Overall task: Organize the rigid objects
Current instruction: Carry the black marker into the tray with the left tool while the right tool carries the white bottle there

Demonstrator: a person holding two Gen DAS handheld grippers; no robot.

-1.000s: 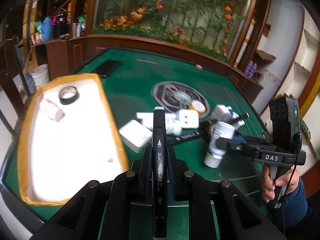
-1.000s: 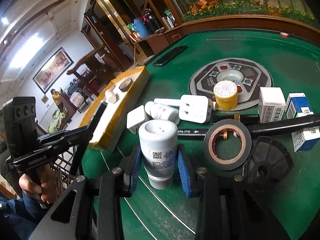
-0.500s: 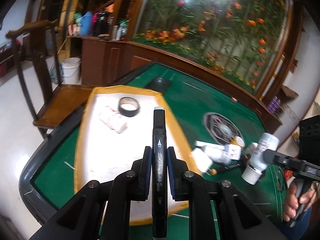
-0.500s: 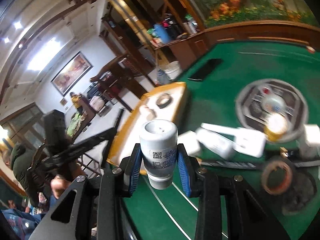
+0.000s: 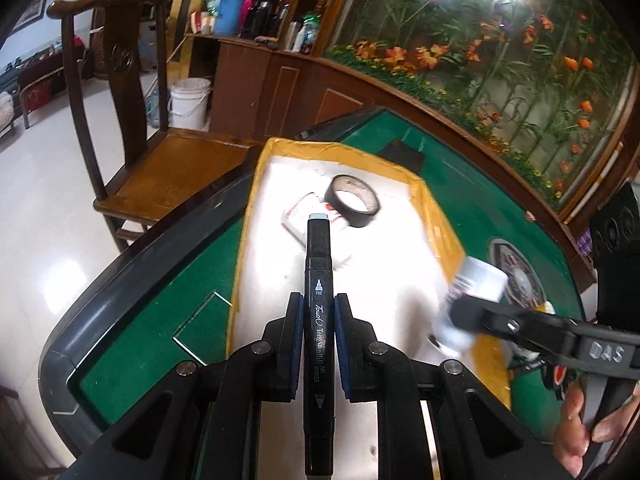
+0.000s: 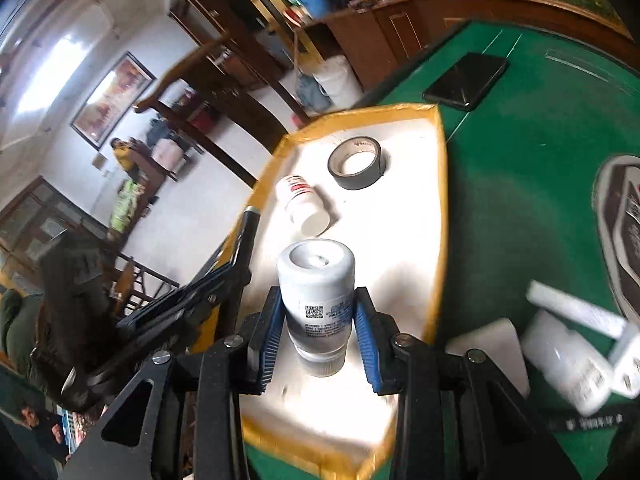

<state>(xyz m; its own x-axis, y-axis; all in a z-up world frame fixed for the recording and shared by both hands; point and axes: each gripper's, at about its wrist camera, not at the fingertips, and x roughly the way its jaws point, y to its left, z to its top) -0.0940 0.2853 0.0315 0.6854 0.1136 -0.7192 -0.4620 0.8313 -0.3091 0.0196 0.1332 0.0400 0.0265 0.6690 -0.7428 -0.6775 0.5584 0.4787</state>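
Hovering over the tray (image 5: 436,216), the marker (image 5: 318,312) clamped in the left gripper (image 5: 319,320) and the bottle (image 6: 316,300) clamped in the right gripper (image 6: 316,332) could be knocked together or onto the tape (image 6: 355,162) if released carelessly.

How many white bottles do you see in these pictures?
3. One white bottle is held in the right hand-held gripper over the tray. One lies inside the tray beside the tape roll. One lies on the green table; others may be hidden.

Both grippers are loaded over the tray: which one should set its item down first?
Left, probably. Its marker already reaches far over the tray, near the tape roll; the right gripper holds its bottle over the near part.
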